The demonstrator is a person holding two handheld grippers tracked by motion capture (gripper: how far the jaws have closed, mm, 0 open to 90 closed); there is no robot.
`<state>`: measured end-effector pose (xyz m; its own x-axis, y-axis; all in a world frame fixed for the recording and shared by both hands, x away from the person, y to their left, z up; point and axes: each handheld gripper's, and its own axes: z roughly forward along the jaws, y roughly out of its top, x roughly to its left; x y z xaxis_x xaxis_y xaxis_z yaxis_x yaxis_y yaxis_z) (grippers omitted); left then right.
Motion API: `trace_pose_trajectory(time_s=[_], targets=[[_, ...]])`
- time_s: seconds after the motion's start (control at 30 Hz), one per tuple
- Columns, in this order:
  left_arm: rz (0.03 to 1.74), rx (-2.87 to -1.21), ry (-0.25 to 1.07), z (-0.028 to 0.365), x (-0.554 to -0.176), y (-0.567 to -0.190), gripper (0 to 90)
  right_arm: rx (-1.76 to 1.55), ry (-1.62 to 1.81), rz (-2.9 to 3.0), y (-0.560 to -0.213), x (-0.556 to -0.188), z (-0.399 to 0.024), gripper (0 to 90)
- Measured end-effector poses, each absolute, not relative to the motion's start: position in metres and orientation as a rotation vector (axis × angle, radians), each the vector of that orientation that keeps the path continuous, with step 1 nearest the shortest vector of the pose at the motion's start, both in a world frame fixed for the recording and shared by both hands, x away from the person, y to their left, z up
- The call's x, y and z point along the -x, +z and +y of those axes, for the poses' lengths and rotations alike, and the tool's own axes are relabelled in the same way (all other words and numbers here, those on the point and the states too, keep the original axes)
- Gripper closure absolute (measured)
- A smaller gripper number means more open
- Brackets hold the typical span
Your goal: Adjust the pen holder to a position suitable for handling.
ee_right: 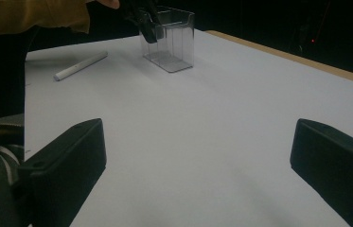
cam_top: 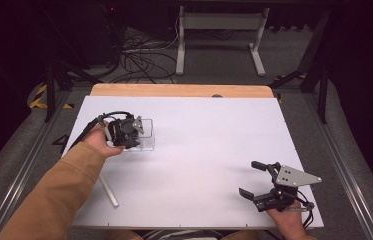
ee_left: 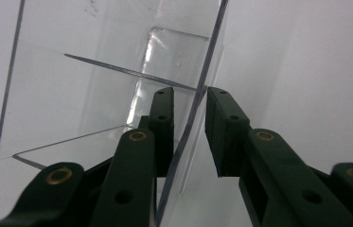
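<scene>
"High view first: where is the clear box (cam_top: 144,135)?"

"It stands on the white tabletop (cam_top: 199,150), on the left side. The left tongs (cam_top: 133,134) are at it, one jaw inside and one jaw outside a thin wall."

"Are they squeezing?"

"They sit narrow around the wall; I cannot tell if they press it."

"And the right tongs (cam_top: 255,179)?"

"Wide apart, holding nothing. A white stick (cam_top: 109,190) lies near the sleeve."

Clear box (cam_top: 146,135) partly behind hand-held gripper (cam_top: 124,131)
</scene>
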<state>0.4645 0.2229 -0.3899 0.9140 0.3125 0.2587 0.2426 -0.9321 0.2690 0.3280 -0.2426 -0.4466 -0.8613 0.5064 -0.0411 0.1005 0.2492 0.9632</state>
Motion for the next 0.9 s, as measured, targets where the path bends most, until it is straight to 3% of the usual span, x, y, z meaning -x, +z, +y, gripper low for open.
trace_pose_trajectory(time_s=[0.27,0.57,0.9], targets=[[0.383,-2.851,0.422,0.221,-0.461,-0.386,87.7,-0.557,1.642,2.183,-0.447,-0.329,-0.243,4.6],[0.302,-2.819,0.35,0.206,-0.45,-0.371,87.7,-0.562,1.642,2.185,-0.447,-0.329,-0.243,4.5],[0.161,-2.792,0.262,0.159,-0.43,-0.36,87.7,-0.561,1.644,2.184,-0.447,-0.328,-0.243,4.5]])
